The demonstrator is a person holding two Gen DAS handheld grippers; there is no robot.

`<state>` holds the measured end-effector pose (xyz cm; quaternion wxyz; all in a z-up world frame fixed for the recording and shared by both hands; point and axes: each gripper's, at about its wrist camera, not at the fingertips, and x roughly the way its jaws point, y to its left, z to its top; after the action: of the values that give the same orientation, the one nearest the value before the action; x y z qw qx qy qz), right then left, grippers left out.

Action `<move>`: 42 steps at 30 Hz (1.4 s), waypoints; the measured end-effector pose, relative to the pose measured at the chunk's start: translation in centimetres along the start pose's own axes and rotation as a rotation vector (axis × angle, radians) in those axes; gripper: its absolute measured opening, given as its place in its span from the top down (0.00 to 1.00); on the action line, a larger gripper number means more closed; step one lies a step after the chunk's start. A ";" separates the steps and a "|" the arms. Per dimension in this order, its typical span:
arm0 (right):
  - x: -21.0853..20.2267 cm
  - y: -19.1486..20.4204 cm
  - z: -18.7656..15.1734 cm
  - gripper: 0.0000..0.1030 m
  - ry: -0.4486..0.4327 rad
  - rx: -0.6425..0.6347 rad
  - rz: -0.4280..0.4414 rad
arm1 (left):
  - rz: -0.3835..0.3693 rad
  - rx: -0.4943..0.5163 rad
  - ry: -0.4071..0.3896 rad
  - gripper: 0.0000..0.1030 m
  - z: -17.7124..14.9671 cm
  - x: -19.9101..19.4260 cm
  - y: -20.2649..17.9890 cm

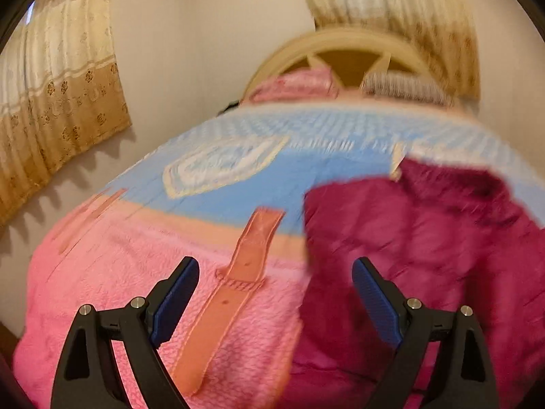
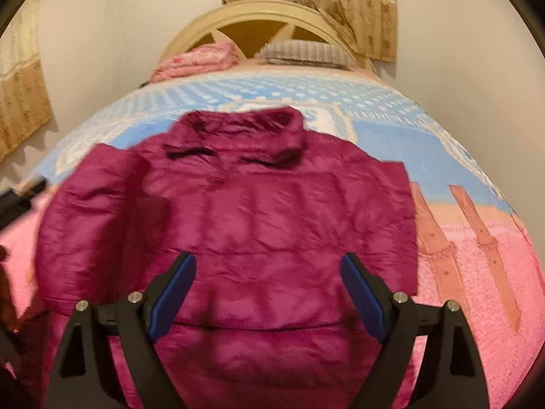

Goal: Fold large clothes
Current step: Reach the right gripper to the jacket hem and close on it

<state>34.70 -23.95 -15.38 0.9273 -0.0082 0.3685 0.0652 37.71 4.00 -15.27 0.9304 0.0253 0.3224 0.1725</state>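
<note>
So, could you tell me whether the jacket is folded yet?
Spread, not folded: the magenta jacket lies flat on the bed, collar away.

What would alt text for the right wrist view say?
A magenta puffer jacket lies spread flat, collar away from the camera, on a pink and blue bedspread. The open right gripper hovers over its lower part.

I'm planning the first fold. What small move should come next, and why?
Probably lower the left gripper rightward onto the jacket edge. The jacket lies spread flat on the blanket, collar toward the headboard; both grippers, the right gripper included, are open and hold nothing.
</note>
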 end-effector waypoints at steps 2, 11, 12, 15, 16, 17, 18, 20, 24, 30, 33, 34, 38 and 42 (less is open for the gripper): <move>-0.6 1.7 0.2 0.14 -0.014 -0.027 0.063 | -0.008 0.020 0.050 0.11 -0.5 1.9 -0.4; -0.2 8.3 0.8 0.12 -0.032 -0.121 0.169 | -0.022 0.035 0.082 0.11 -2.5 2.6 -0.9; 0.3 8.8 0.7 0.12 -0.022 -0.134 0.163 | -0.023 0.038 0.087 0.11 -2.7 2.6 -0.8; 1.6 8.9 0.4 0.12 -0.006 -0.150 0.103 | -0.024 0.035 0.095 0.11 -3.1 2.6 -0.4; 1.9 8.5 0.4 0.12 -0.002 -0.142 0.090 | -0.025 0.034 0.097 0.11 -3.2 2.6 -0.3; 2.2 8.2 0.3 0.12 0.005 -0.131 0.085 | -0.026 0.033 0.100 0.11 -3.3 2.7 -0.2; 2.7 7.8 0.3 0.12 0.012 -0.120 0.075 | -0.028 0.035 0.102 0.11 -3.4 2.7 -0.2; 3.0 7.3 0.2 0.12 0.017 -0.113 0.060 | -0.026 0.043 0.099 0.11 -3.6 2.7 -0.5; 3.5 6.7 0.1 0.12 0.029 -0.099 0.051 | -0.021 0.060 0.096 0.11 -3.7 2.7 -1.0; 3.5 6.5 0.0 0.12 0.030 -0.098 0.049 | -0.022 0.066 0.103 0.11 -3.6 2.9 -1.2; 3.7 6.6 0.0 0.12 0.033 -0.101 0.050 | -0.021 0.072 0.106 0.11 -3.6 2.9 -1.3; 3.8 6.6 0.0 0.12 0.034 -0.104 0.049 | -0.021 0.072 0.107 0.11 -3.6 2.9 -1.3; 3.5 5.6 0.0 0.12 0.036 -0.098 -0.025 | -0.030 0.079 0.112 0.11 -3.5 2.7 -1.2; 1.5 4.2 0.4 0.12 0.003 -0.059 -0.039 | -0.027 0.083 0.100 0.11 -3.3 1.6 -0.2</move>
<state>35.52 -19.55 -16.01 0.9273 -0.0426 0.3674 0.0579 36.93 4.17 -18.87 0.9136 0.0509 0.3757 0.1473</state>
